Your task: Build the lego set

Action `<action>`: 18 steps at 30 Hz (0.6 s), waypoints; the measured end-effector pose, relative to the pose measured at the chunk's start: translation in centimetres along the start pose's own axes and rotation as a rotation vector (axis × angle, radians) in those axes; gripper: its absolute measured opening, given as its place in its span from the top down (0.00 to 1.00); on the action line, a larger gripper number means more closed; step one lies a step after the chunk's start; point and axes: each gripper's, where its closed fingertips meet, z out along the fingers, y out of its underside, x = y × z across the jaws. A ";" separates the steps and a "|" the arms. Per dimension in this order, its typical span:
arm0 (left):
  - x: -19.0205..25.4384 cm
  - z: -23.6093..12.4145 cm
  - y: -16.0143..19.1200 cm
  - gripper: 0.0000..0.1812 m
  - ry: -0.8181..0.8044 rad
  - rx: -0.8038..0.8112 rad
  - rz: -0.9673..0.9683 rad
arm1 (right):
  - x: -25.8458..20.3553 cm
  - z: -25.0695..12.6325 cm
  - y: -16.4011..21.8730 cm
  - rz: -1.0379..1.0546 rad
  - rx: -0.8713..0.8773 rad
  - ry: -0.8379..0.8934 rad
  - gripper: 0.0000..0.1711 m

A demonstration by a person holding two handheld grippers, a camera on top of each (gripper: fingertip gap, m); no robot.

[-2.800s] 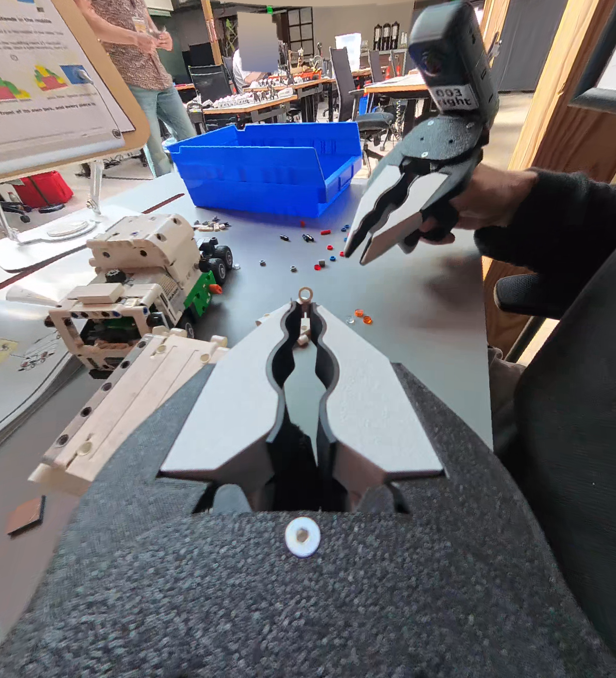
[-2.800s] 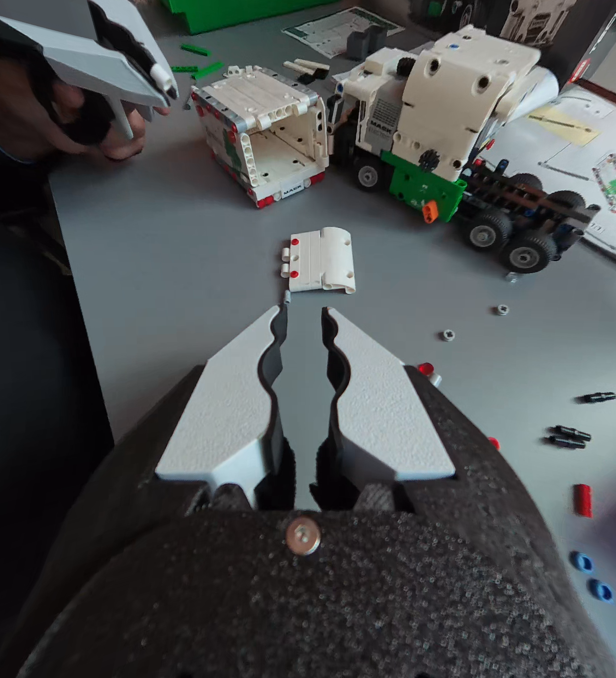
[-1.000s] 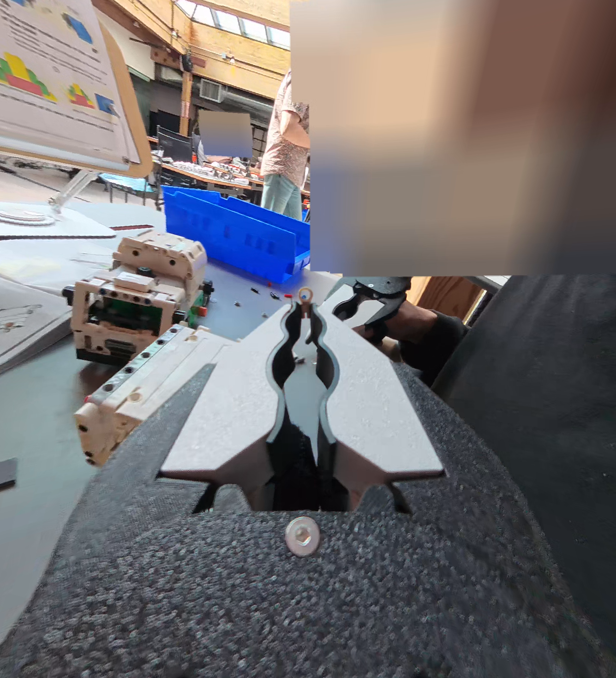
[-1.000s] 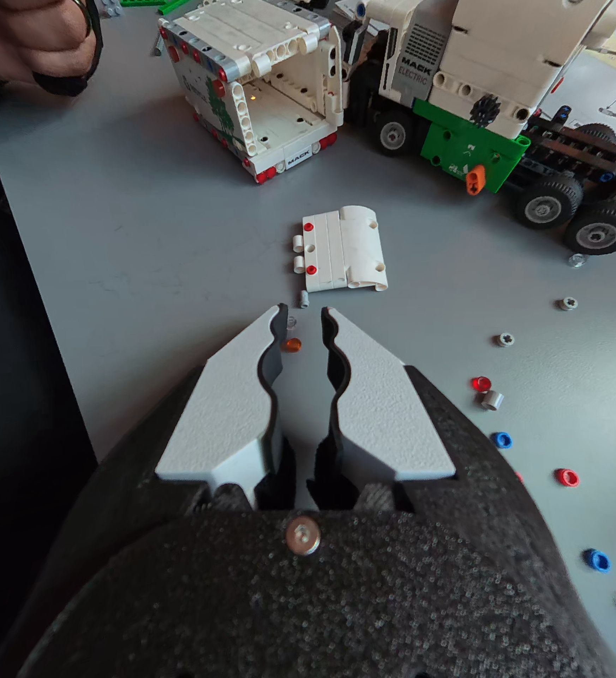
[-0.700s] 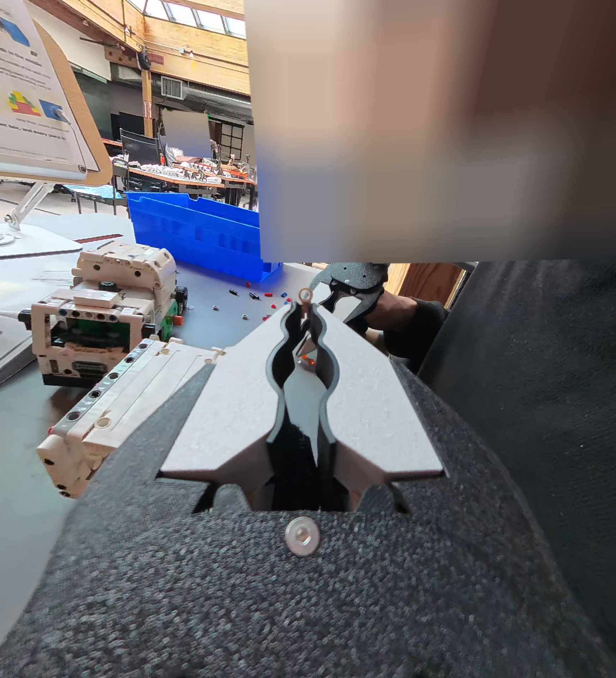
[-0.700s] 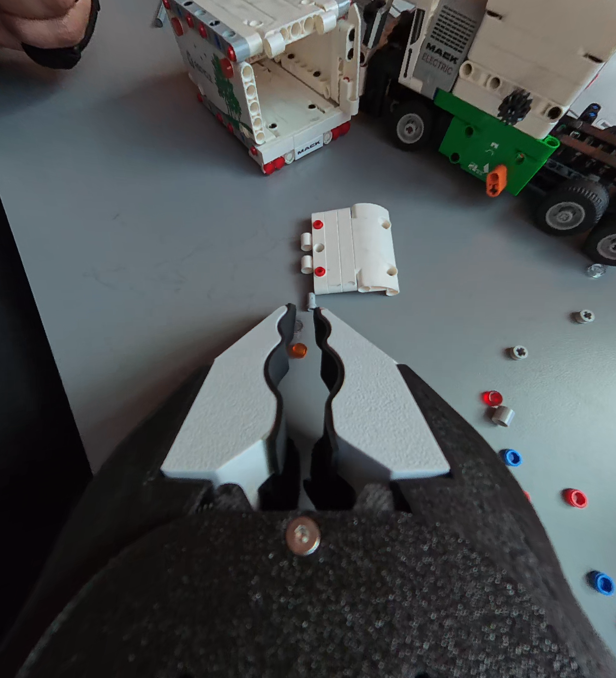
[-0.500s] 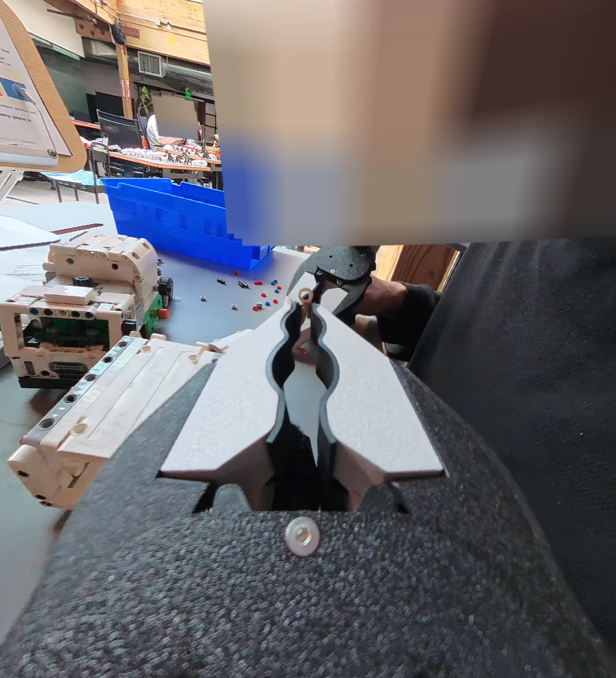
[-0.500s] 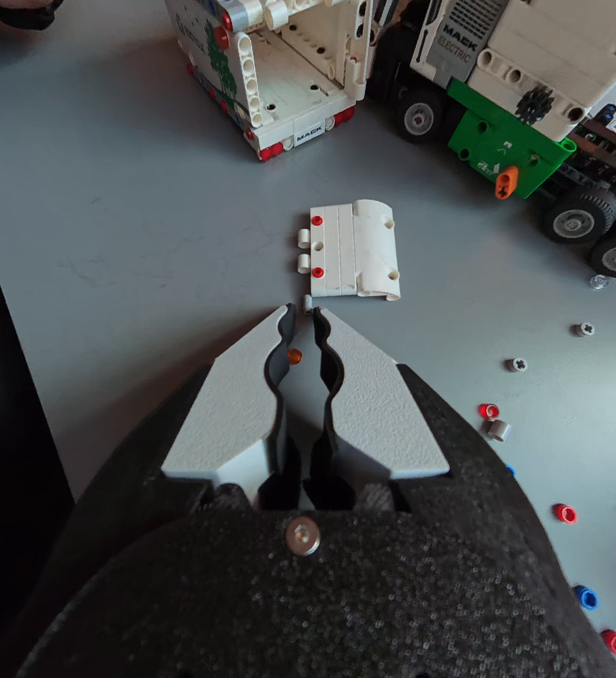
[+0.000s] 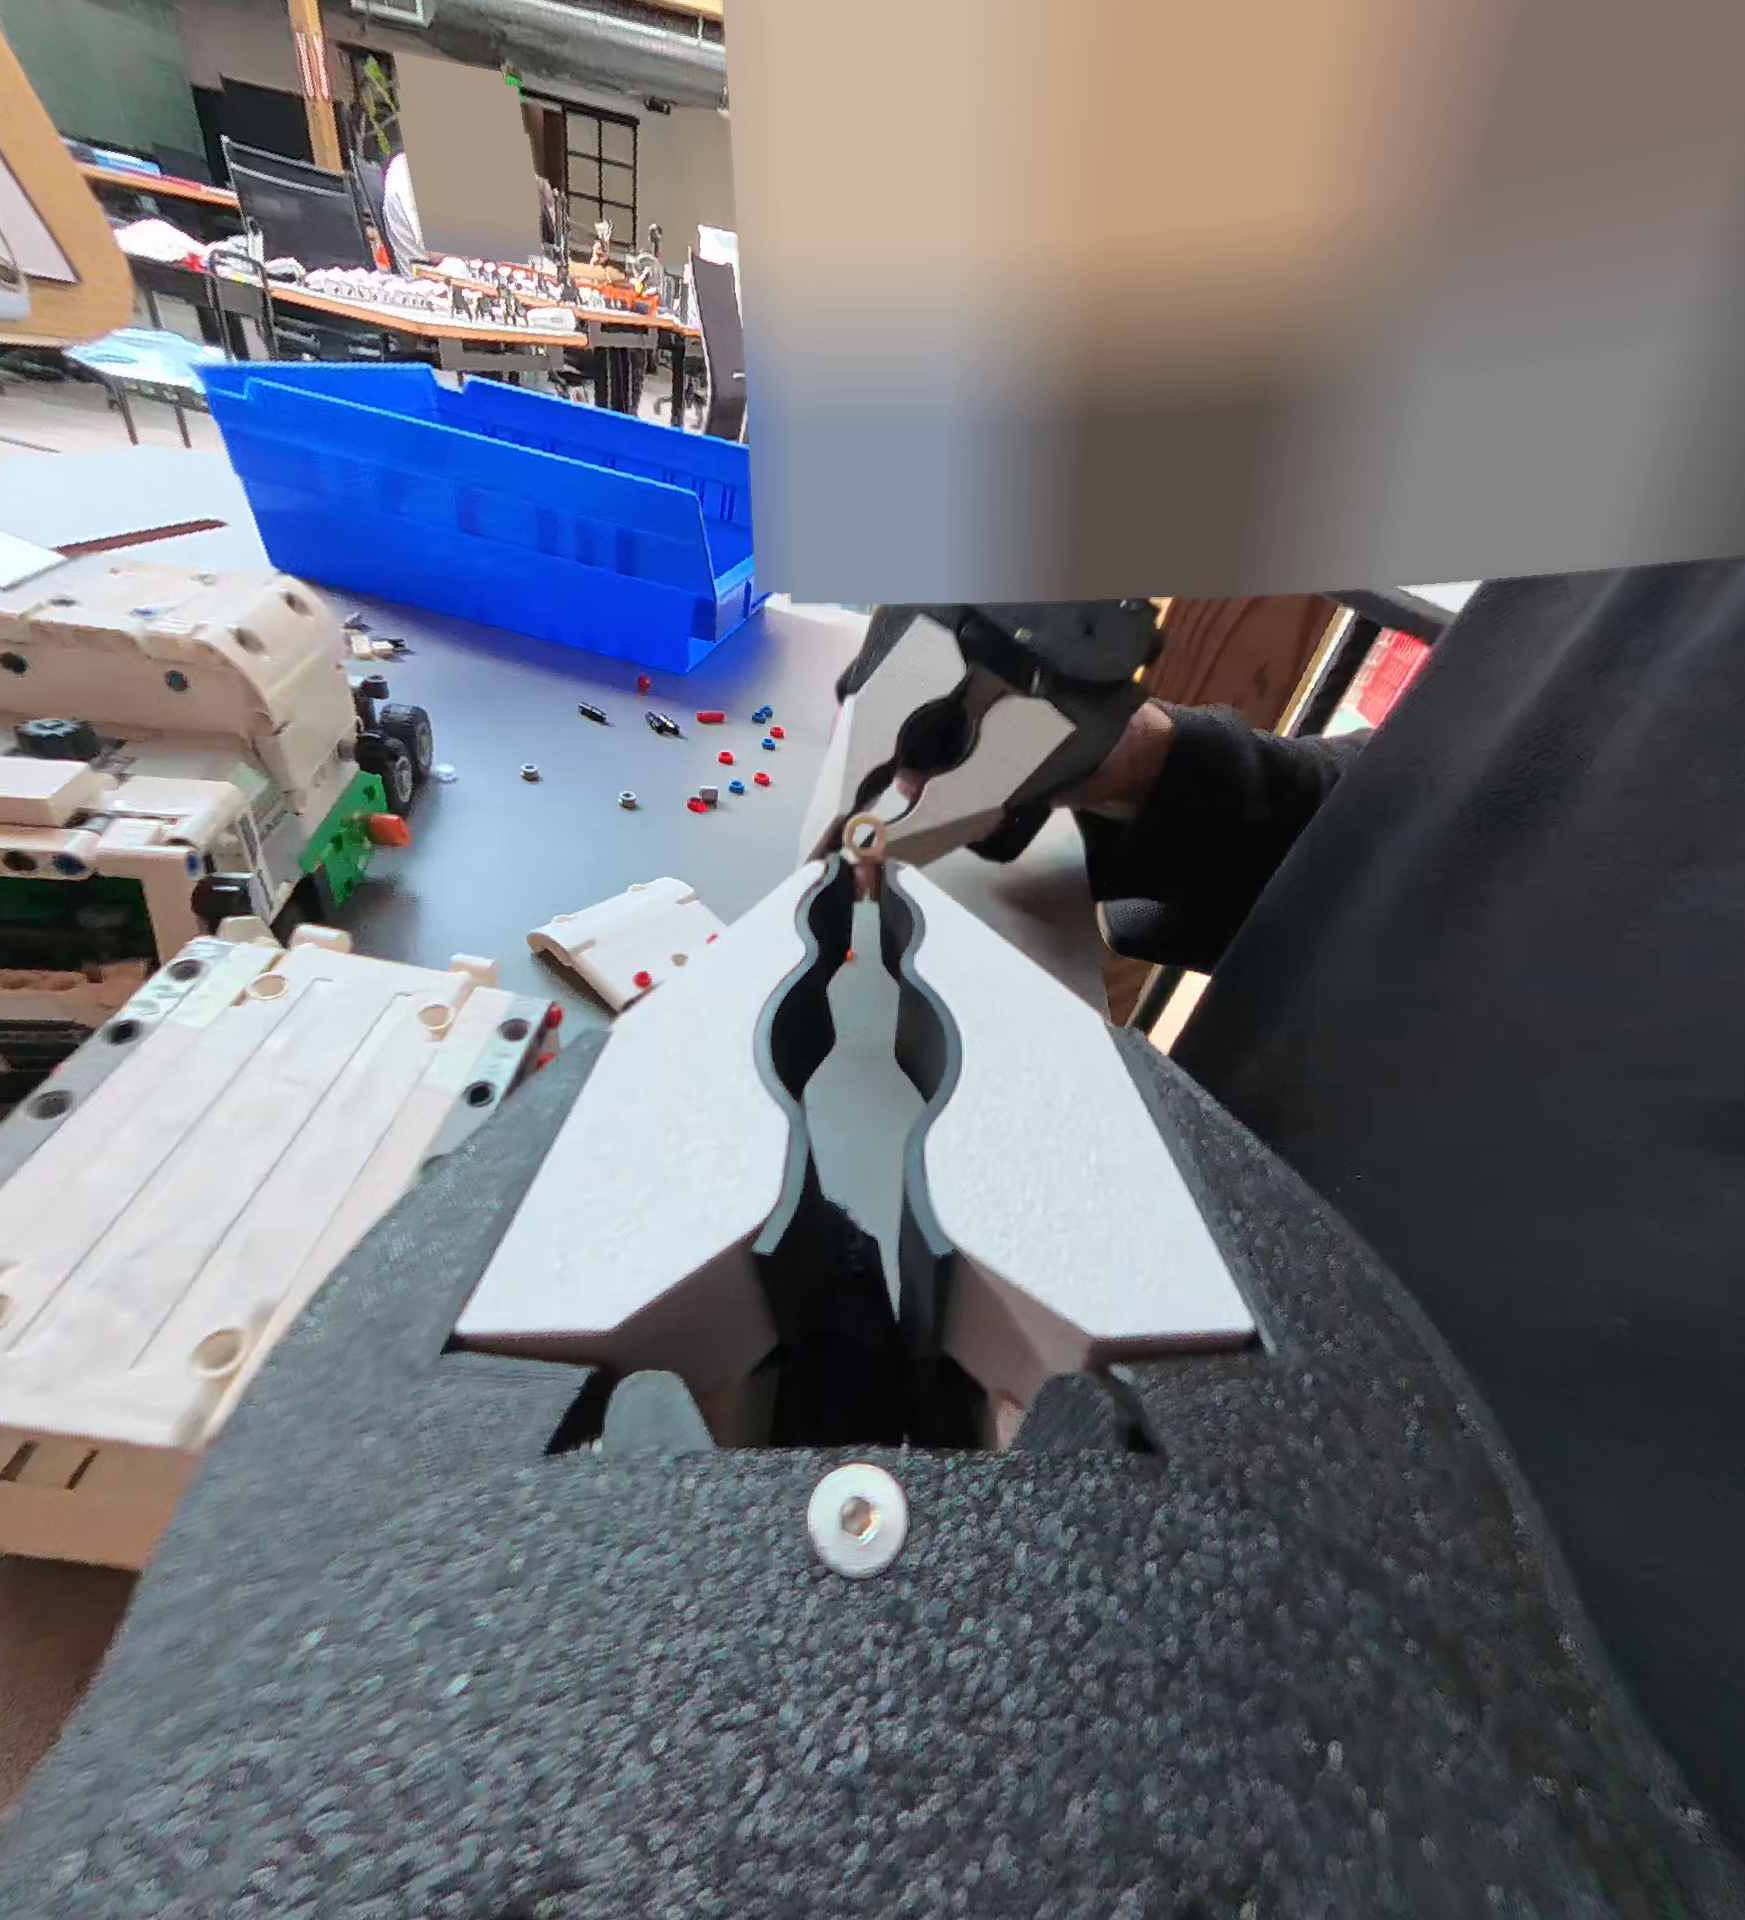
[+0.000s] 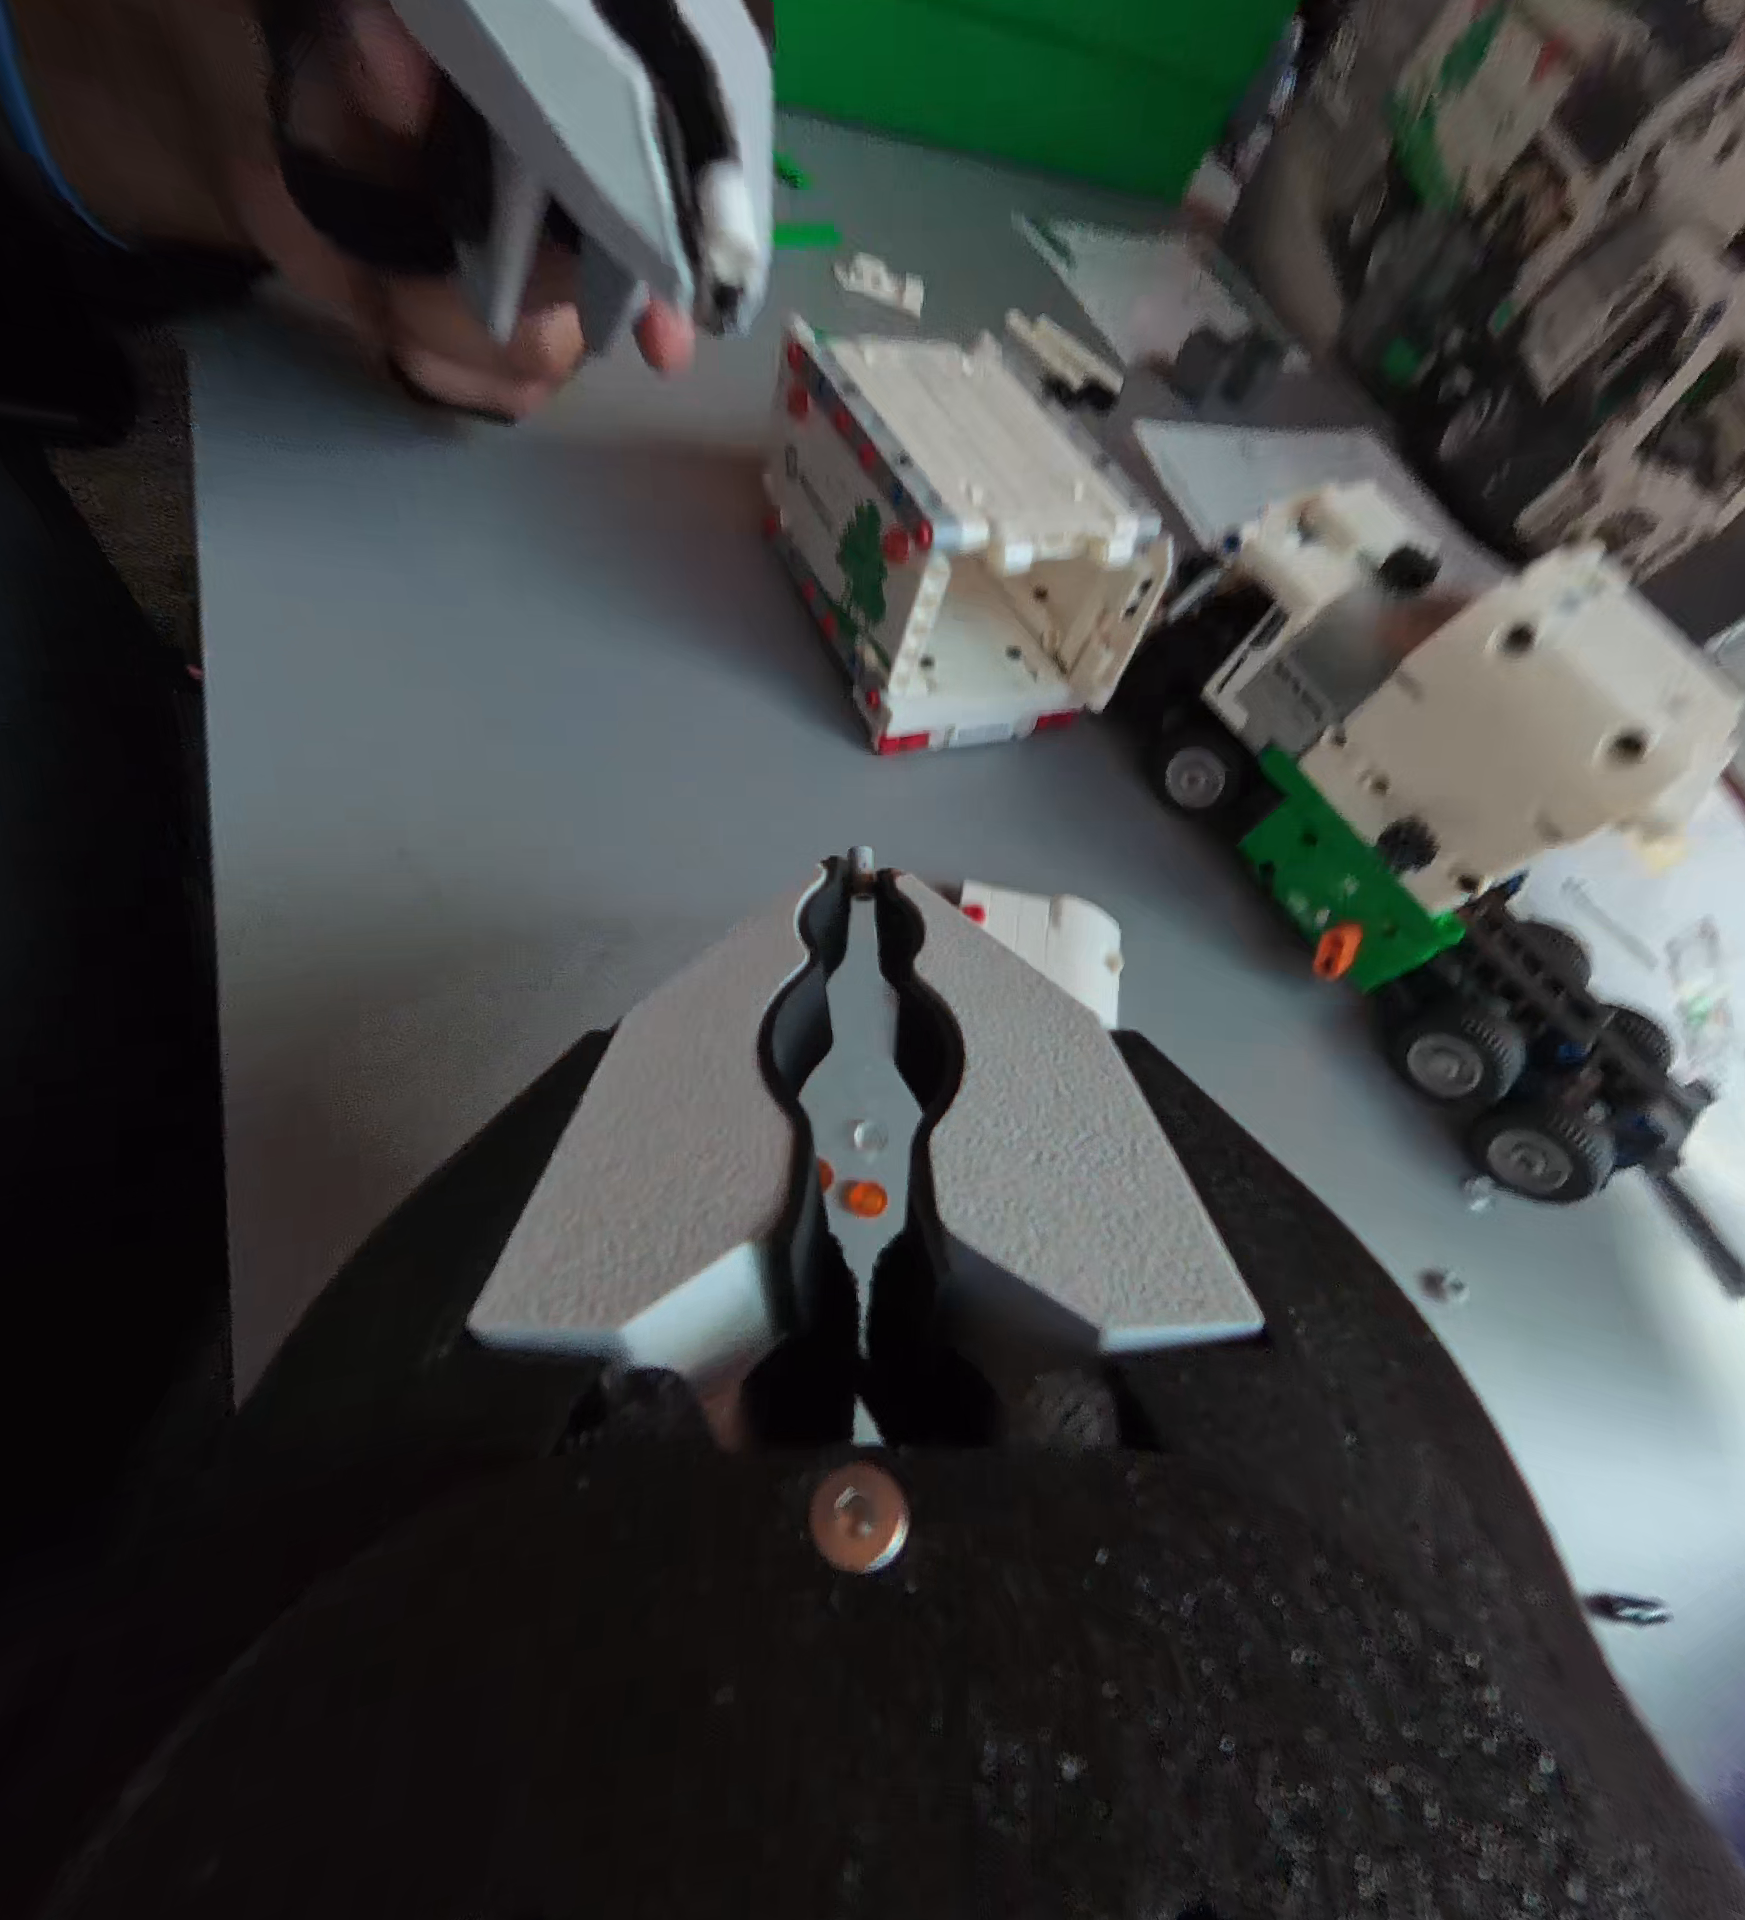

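We hold two grippers with pale, grainy fingers and wavy black inner edges. The left gripper (image 9: 863,868) has its jaws closed to a thin slit, and at the tips it pinches a small tan ring piece (image 9: 864,834). The right gripper (image 10: 860,878) is also nearly closed and clamps a tiny grey peg (image 10: 859,858) at its tips. In the left view the right gripper (image 9: 935,764) is just behind the ring piece, almost touching it.

Under the right gripper, on the smooth grey table (image 10: 494,727), lie an orange stud (image 10: 864,1198) and a clear stud (image 10: 866,1136). A white curved panel (image 10: 1050,935) with red pins lies flat just beside the right finger.

The white box (image 10: 951,582), made of ribbed plates, stands open on one side; we see nothing inside it. Next to it is the truck (image 10: 1419,790), white with a green part and grey wheels. A blue bin (image 9: 494,520) of glossy plastic stands behind; its inside is hidden from us. Small red, blue and grey studs (image 9: 733,774) are scattered on the table near it.

A wide blurred patch covers the upper right of the left view. The right view is blurred by motion, mostly at the top.
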 end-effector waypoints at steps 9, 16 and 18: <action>1.4 1.0 0.8 0.99 -0.042 -0.025 0.216 | -3.2 -0.2 -7.5 0.058 0.297 -0.203 0.98; 3.2 1.0 0.8 0.99 0.039 0.004 0.221 | -4.3 -0.4 -7.6 -0.004 0.306 -0.174 0.98; 3.6 1.0 0.7 0.99 0.060 0.015 0.219 | -4.6 -0.7 -7.8 0.023 0.327 -0.196 0.98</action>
